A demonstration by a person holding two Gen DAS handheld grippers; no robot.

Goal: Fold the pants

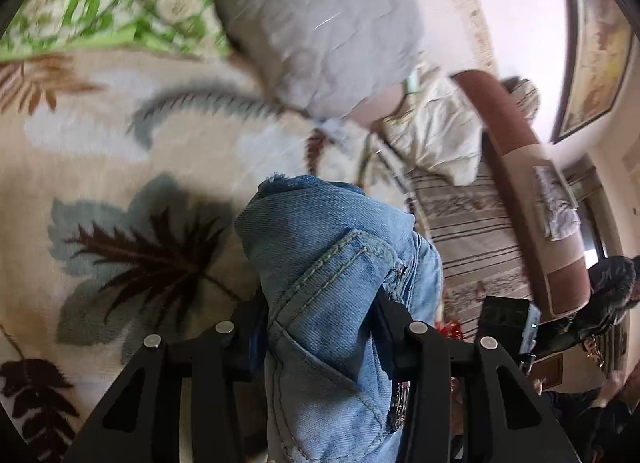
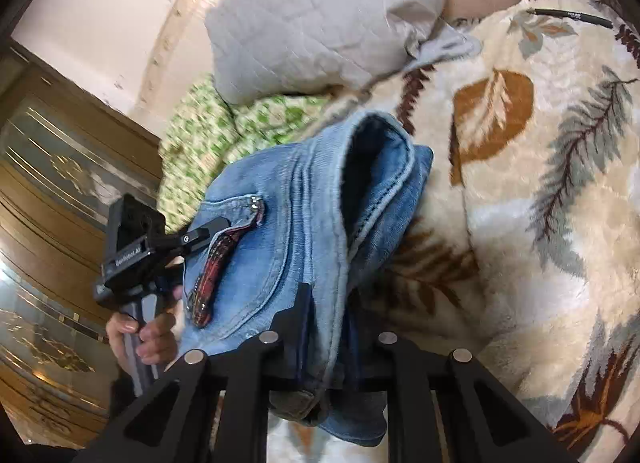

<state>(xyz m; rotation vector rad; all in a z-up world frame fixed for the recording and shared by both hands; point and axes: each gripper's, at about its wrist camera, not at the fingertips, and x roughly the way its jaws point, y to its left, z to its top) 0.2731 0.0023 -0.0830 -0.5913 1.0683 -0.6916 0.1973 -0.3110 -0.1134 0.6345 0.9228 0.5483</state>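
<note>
Pants [image 1: 320, 263]: blue denim, bunched and lifted off the leaf-print blanket [image 1: 120, 151] on the bed; held up between both claws, not laid flat.
Left claw [image 1: 320, 303]: clenched on a thick fold of denim with a stitched pocket seam; cloth fills the gap between its fingers and rises ahead of it.
Right claw [image 2: 328, 303]: clenched on a seamed edge of the pants [image 2: 304, 203]; cloth runs forward and to the left from it.
Key relation: in the right wrist view the left claw [image 2: 208, 233] grips the same bundle to the left, near the red beaded trim [image 2: 216, 267]; the span of cloth between the two is short.
Long axis: cannot tell; legs not spread out.
Nearer arm: neither, both already on cloth.
Judgement: next move needs the bundle lowered onto the blanket [image 2: 540, 183], which lies right of the right claw.
</note>
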